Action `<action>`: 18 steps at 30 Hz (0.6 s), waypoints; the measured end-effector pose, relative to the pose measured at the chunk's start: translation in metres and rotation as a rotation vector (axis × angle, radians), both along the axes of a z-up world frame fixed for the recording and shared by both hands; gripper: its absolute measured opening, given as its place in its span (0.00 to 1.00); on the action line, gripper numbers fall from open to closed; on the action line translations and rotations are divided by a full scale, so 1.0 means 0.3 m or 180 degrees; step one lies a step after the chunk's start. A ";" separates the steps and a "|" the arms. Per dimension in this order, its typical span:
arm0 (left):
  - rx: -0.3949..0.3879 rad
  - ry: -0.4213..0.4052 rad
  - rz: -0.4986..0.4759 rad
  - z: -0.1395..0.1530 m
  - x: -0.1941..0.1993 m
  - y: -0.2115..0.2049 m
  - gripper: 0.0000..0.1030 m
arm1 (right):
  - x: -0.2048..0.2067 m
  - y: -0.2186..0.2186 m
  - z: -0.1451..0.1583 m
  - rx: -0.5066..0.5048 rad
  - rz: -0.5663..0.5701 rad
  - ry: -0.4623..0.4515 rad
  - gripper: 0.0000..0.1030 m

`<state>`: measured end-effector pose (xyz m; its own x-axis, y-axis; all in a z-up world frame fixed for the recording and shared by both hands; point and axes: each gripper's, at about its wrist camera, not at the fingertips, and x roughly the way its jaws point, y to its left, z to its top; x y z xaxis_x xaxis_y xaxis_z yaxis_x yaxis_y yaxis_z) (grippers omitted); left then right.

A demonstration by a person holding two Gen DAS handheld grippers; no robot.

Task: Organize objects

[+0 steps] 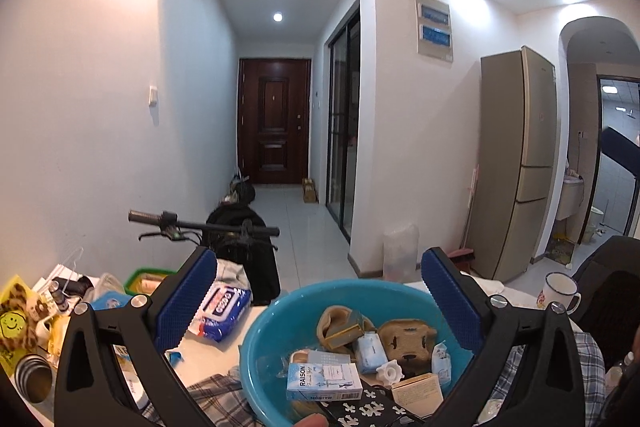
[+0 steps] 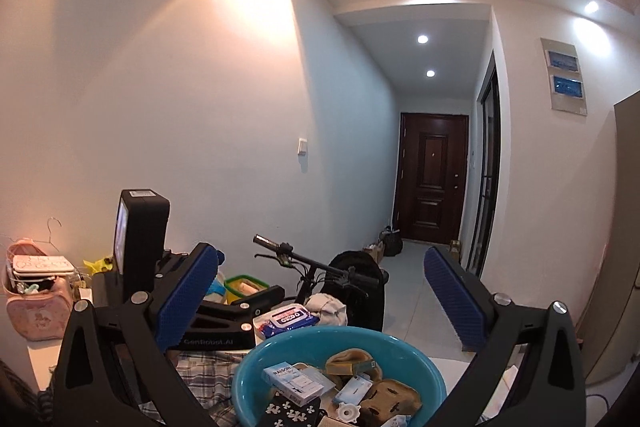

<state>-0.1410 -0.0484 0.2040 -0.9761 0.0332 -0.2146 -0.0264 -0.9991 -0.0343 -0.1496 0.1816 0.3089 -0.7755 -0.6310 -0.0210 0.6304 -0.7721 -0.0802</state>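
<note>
Left wrist — RAISON box [image 1: 324,381], blue basin [image 1: 260,331]

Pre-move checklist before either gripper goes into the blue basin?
1. Left gripper open, nothing held: ok.
2. Right gripper open, nothing held: ok.
3. Blue basin upright on the table: ok.
4. Basin contents reachable from above, RAISON box on top: ok.
5. Left gripper body close beside the right gripper's left finger; touching or apart: cannot tell.
6. Wet wipes pack outside the basin, unsorted: not ok.
</note>
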 end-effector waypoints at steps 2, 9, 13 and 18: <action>0.0020 0.0056 -0.0008 0.016 0.024 -0.003 1.00 | 0.050 0.047 -0.004 -0.0049 -0.0016 -0.0005 1.00; 0.0092 0.0111 -0.0067 0.044 0.057 0.003 1.00 | 0.155 0.208 -0.156 -0.0062 -0.0231 -0.0315 1.00; 0.0029 0.0104 -0.0083 0.047 0.060 0.033 1.00 | 0.151 0.288 -0.323 -0.0029 -0.0232 -0.0759 1.00; 0.0001 0.0011 -0.0261 0.048 0.054 0.085 1.00 | 0.132 0.323 -0.530 0.0077 -0.0112 -0.1309 1.00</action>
